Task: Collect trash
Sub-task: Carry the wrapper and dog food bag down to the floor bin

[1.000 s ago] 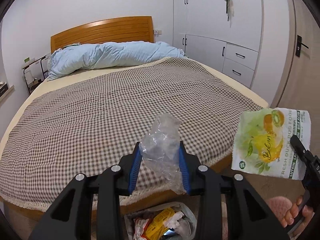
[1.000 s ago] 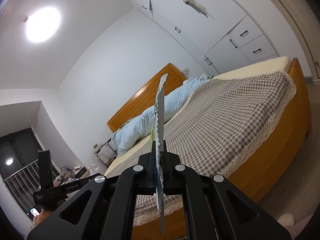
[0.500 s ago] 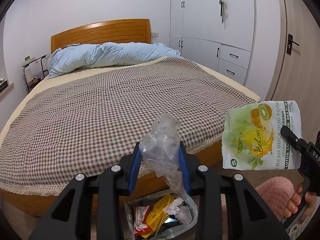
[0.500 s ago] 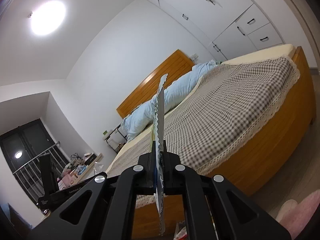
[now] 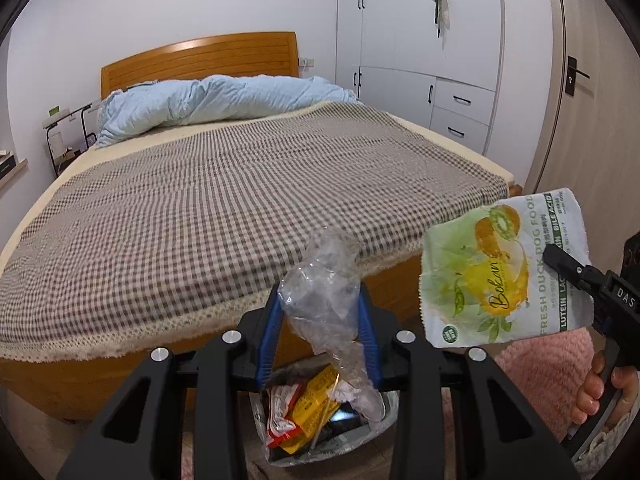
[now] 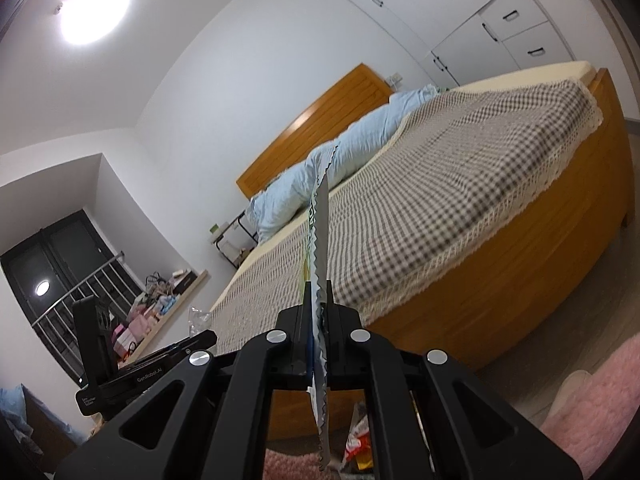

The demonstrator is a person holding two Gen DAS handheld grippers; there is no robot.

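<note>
My left gripper [image 5: 320, 320] is shut on a crumpled clear plastic wrapper [image 5: 324, 292], its blue pads pressing both sides. Directly below it on the floor stands a trash bag [image 5: 384, 432] holding red and yellow wrappers. My right gripper [image 5: 560, 264] comes in from the right, shut on a flat green-and-white dog food pouch [image 5: 492, 272], held by a person's hand [image 5: 608, 384]. In the right wrist view the pouch [image 6: 320, 240] stands edge-on between the shut right gripper [image 6: 318, 312], and the left gripper [image 6: 196, 340] shows at lower left.
A wooden bed [image 5: 240, 200] with a checked cover and a blue duvet [image 5: 216, 100] fills the room ahead. White wardrobes [image 5: 420, 60] line the right wall. A pink fluffy rug [image 5: 548, 356] lies on the floor at right. A bedside rack [image 5: 68, 136] stands at left.
Both grippers have sunk and drawn back from the bed. The trash bag under the left gripper shows more fully. The pouch has come closer to the left gripper. The right wrist view has tipped downward.
</note>
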